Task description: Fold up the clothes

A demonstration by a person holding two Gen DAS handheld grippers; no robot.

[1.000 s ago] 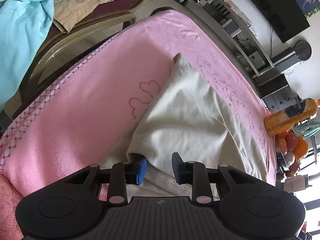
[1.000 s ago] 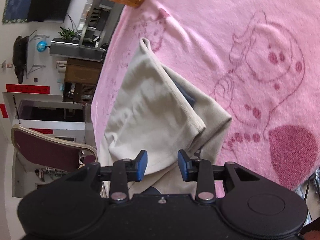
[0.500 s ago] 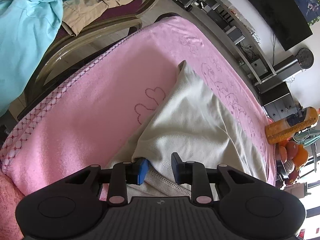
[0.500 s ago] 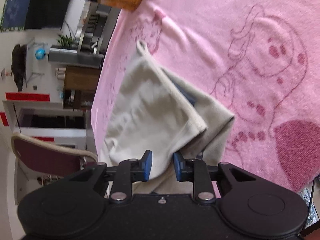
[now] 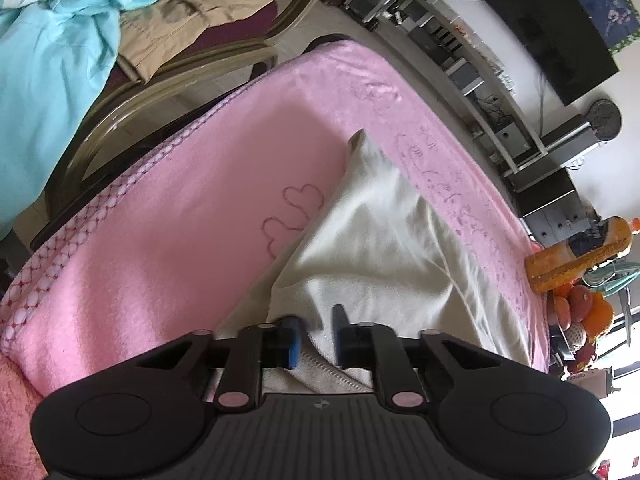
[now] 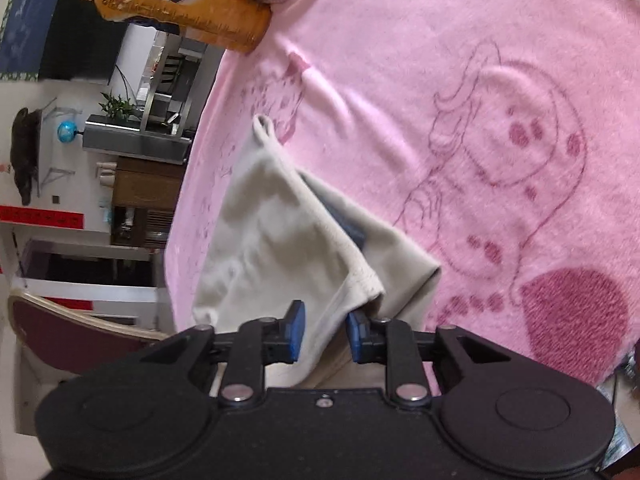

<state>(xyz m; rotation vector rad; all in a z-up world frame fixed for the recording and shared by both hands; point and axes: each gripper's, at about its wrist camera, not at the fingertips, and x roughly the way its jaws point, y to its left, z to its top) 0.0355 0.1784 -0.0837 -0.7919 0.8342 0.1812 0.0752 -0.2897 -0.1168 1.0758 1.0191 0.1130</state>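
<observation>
Draping soft cream garment (image 5: 380,248), fleecy pink blanket (image 5: 192,208)

We see a pink fleece blanket (image 5: 168,248) with drawn cartoon outlines covering the table. At its far edge lies an orange plastic drink bottle (image 6: 180,8) beside a heap of oranges (image 5: 580,308). A dark flat television (image 5: 540,28) hangs on the wall.

The garment (image 5: 384,256) lies on the blanket (image 5: 192,208), bottle (image 5: 576,252) beyond.
</observation>
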